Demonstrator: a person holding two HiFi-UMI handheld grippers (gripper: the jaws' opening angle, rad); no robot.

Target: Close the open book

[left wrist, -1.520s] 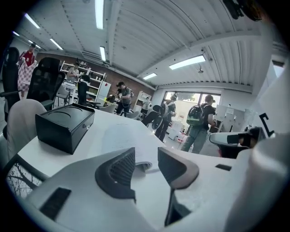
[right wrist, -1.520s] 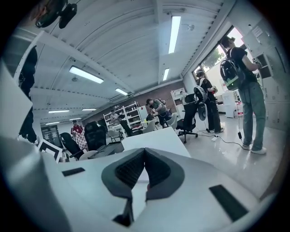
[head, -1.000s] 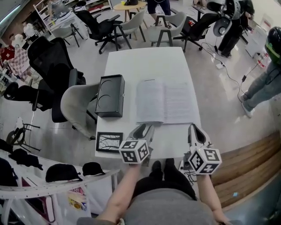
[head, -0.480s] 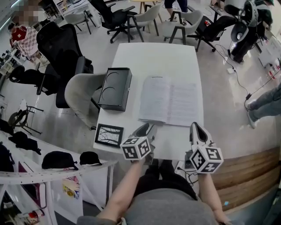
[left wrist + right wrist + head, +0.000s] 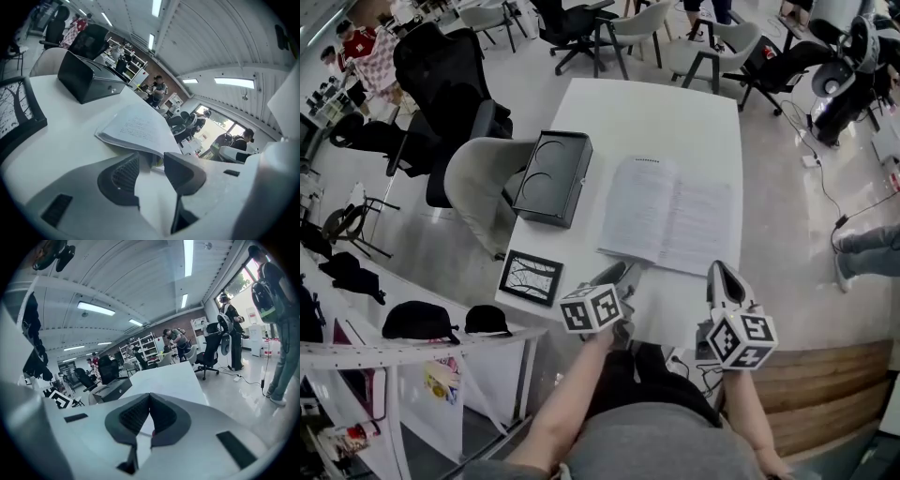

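The open book [image 5: 670, 216] lies flat on the white table [image 5: 656, 122], its pages facing up. My left gripper [image 5: 619, 274] is at the table's near edge, right by the book's near left corner. In the left gripper view the book [image 5: 136, 129] fills the middle, its near corner just beyond the left gripper [image 5: 151, 161]. Its jaws are opening and the pads press on nothing. My right gripper [image 5: 719, 272] hovers off the book's near right corner. Its jaws [image 5: 150, 397] meet at the tips with nothing between them.
A black box [image 5: 551, 178] stands left of the book, and a framed picture [image 5: 532, 277] lies at the table's near left corner. A grey chair [image 5: 483, 187] stands against the table's left side. Office chairs and people are farther back.
My left gripper has rolled and sunk a little toward the book's near corner. My right gripper has shifted slightly sideways. The book has not moved.
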